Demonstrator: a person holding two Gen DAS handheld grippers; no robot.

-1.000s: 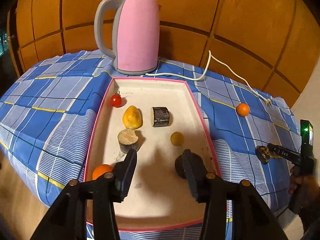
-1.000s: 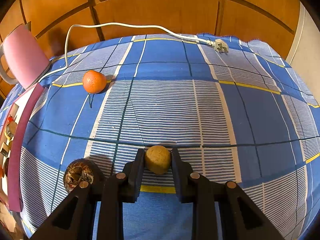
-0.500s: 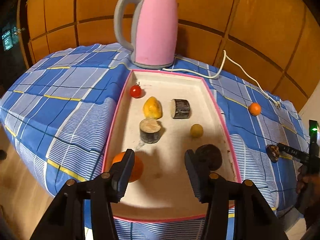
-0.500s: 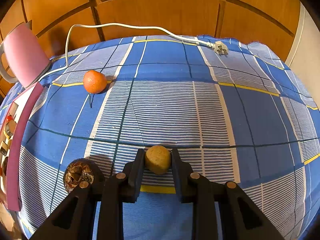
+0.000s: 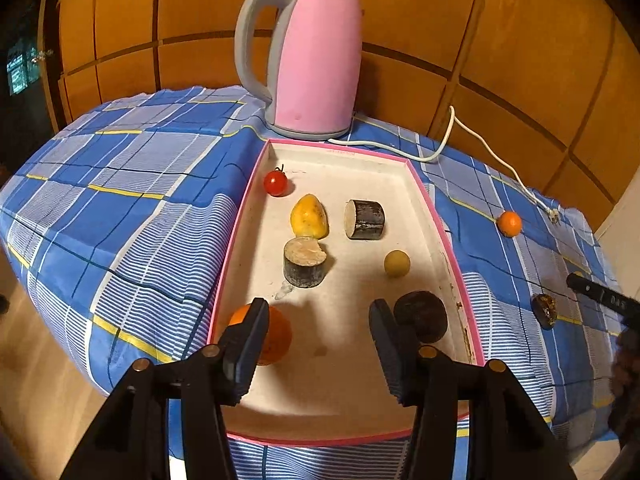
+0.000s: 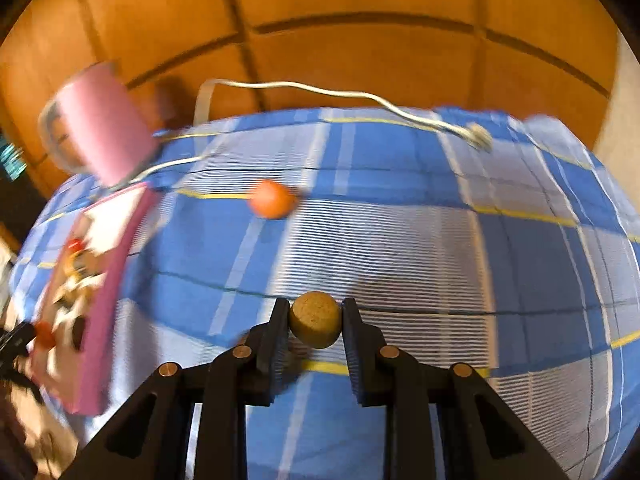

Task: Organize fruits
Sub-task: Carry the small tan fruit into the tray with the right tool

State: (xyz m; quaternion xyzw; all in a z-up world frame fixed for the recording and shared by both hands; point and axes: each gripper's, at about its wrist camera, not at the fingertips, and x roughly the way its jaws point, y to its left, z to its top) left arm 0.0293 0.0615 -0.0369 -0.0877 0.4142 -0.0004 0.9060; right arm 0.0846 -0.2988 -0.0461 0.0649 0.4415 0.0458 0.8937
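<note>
a small tan ball [image 6: 315,319] is gripped between the closed jaws of the right gripper [image 6: 315,322], above the blue checked cloth [image 6: 400,248]. the left gripper [image 5: 318,336] is held with jaws apart and nothing between them over the pink-rimmed tray [image 5: 436,224], where an orange [image 5: 276,336] and a tomato [image 5: 275,182] lie.

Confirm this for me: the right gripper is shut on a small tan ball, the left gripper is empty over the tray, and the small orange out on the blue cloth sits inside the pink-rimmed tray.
One point is wrong. The small orange lies on the blue cloth, outside the pink-rimmed tray; the left wrist view shows it clearly. The rest holds: the right gripper is shut on the small tan ball, and the left gripper is empty over the tray.
</note>
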